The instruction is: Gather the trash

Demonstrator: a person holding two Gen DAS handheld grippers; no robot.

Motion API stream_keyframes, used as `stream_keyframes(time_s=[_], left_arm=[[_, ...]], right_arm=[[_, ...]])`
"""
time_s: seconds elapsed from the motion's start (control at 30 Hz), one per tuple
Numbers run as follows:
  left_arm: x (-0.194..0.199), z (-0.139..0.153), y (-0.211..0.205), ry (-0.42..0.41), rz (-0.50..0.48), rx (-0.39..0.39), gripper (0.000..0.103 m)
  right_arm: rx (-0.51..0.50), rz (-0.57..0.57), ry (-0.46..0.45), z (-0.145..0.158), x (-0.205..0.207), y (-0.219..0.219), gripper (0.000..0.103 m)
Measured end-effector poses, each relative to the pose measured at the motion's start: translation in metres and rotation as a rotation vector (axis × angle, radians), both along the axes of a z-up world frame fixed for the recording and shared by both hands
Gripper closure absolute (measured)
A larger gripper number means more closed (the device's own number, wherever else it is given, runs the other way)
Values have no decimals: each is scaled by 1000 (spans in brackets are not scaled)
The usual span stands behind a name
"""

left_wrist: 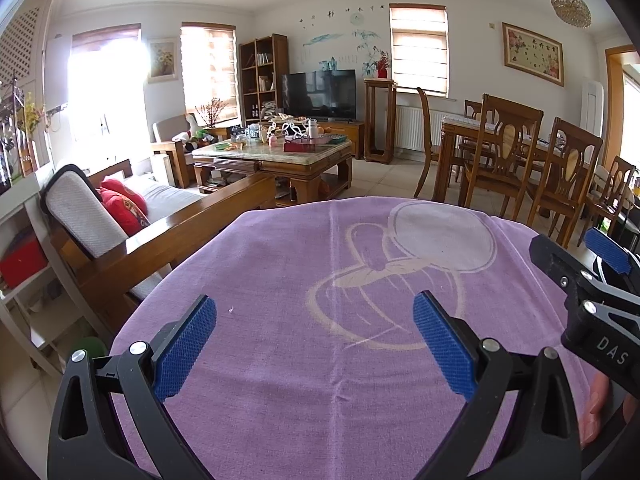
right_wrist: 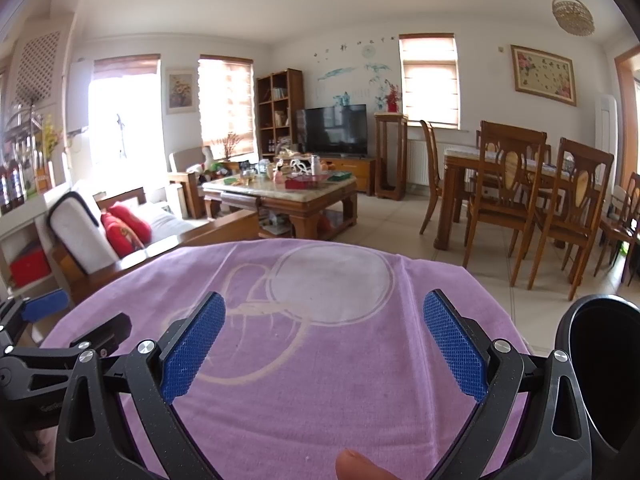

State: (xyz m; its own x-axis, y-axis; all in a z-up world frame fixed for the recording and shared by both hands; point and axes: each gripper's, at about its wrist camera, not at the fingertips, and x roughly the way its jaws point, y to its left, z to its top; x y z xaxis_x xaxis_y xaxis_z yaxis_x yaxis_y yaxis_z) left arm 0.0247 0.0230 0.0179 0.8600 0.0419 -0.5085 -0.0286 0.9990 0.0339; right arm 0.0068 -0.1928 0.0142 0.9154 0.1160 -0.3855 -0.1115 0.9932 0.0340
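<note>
My left gripper (left_wrist: 314, 320) stands open over a purple cloth (left_wrist: 320, 360) with a pale cartoon print, nothing between its blue pads. My right gripper (right_wrist: 324, 316) is open too, over the same purple cloth (right_wrist: 300, 380). Each gripper shows in the other's view: the right gripper (left_wrist: 576, 256) at the right edge, the left gripper (right_wrist: 76, 320) at the lower left. A black bin (right_wrist: 600, 380) with a dark open mouth stands at the right of the cloth. No loose trash shows on the cloth. A fingertip (right_wrist: 356, 466) pokes in at the bottom.
Ahead stands a cluttered wooden coffee table (left_wrist: 276, 152) and a TV (left_wrist: 320, 94). A wooden sofa (left_wrist: 132, 232) with red cushions is to the left, a dining table with chairs (left_wrist: 520, 160) to the right. Tiled floor lies between.
</note>
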Motion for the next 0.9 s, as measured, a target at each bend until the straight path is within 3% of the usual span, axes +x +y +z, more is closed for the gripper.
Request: stream_keyframes(time_s=[0.67,0.9], left_arm=[[-5,2,-3,-22,11,22,5],[-3,2,1,-9,15,-5,5]], right_arm=[[-1,0,0,0,0,0,5],[0,0,-1,0,0,0,5]])
